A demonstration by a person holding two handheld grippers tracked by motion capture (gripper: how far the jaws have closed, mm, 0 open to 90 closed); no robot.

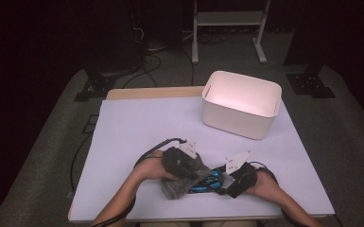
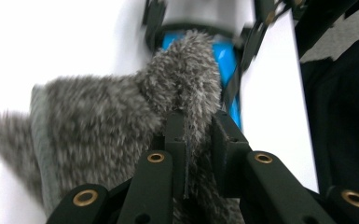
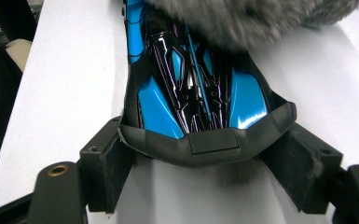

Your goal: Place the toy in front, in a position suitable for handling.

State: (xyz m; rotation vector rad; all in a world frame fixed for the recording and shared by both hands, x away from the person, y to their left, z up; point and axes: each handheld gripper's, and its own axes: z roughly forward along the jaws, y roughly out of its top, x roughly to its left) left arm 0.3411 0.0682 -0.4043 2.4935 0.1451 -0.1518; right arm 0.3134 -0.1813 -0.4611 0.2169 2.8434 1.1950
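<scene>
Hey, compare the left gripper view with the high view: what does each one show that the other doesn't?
Left gripper view alone: the left hand-held gripper seen close, its jaws pinching a fold of the fuzzy grey cloth, whose fibres and ribbed hem are clear.

High view alone: the white bin at the far right of the table, the person's forearms, and the right hand-held gripper at the blue and black toy car.

Both: the grey cloth lying over the blue toy car on the white table.

No readable text

No letters, numbers, brand marks or signs can be made out on anything in these views.
</scene>
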